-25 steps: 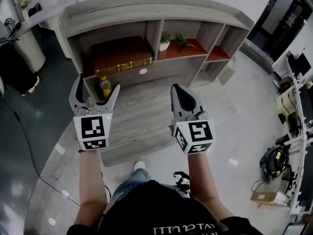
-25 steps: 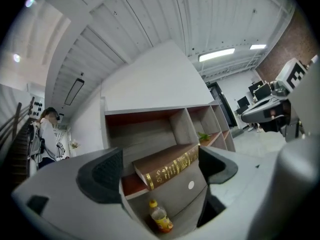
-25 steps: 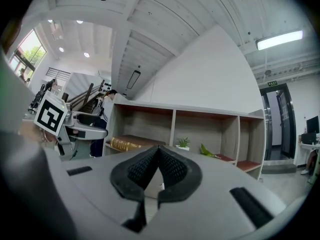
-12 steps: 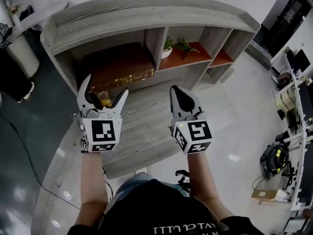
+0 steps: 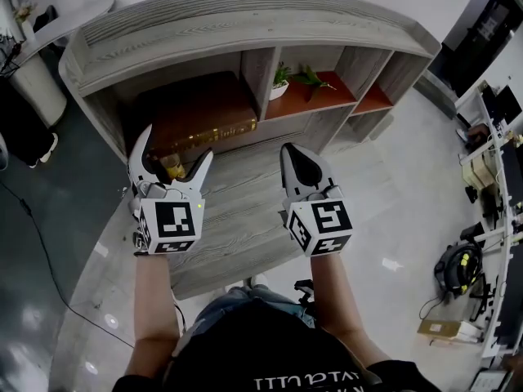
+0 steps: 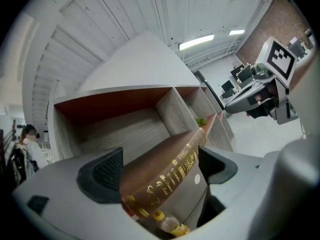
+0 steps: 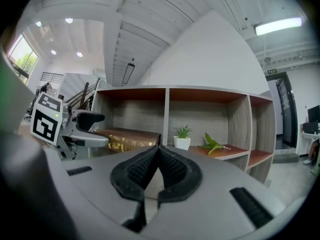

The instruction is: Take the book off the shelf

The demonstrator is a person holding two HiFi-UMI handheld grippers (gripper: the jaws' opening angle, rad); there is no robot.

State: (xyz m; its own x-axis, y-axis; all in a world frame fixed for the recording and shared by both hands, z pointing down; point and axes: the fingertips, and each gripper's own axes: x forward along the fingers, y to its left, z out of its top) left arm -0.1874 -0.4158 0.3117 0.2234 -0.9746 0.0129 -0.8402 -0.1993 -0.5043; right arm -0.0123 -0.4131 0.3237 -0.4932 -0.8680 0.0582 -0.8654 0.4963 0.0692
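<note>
A thick brown book (image 5: 200, 114) with gold lettering on its spine lies flat in the shelf's (image 5: 245, 19) left compartment. My left gripper (image 5: 176, 147) is open just in front of that compartment. In the left gripper view the book (image 6: 150, 184) shows through the gap of the left gripper (image 6: 161, 168), and the pads are not touching it. My right gripper (image 5: 297, 150) is shut and empty, to the right over the lower wooden step. From the right gripper view the shut right gripper (image 7: 159, 160) faces the shelf, with the book (image 7: 127, 139) at the left.
A small yellow-capped bottle (image 5: 172, 167) stands below the book, between the left jaws in the head view. A potted plant (image 5: 279, 77) and a green sprig (image 5: 310, 78) sit in the middle compartment. A wooden step (image 5: 237, 211) lies in front of the shelf. A person (image 6: 27, 144) stands far left.
My left gripper has moved a little to the right and closer to the book's compartment. The right gripper has barely moved. Both keep their jaws as they were.
</note>
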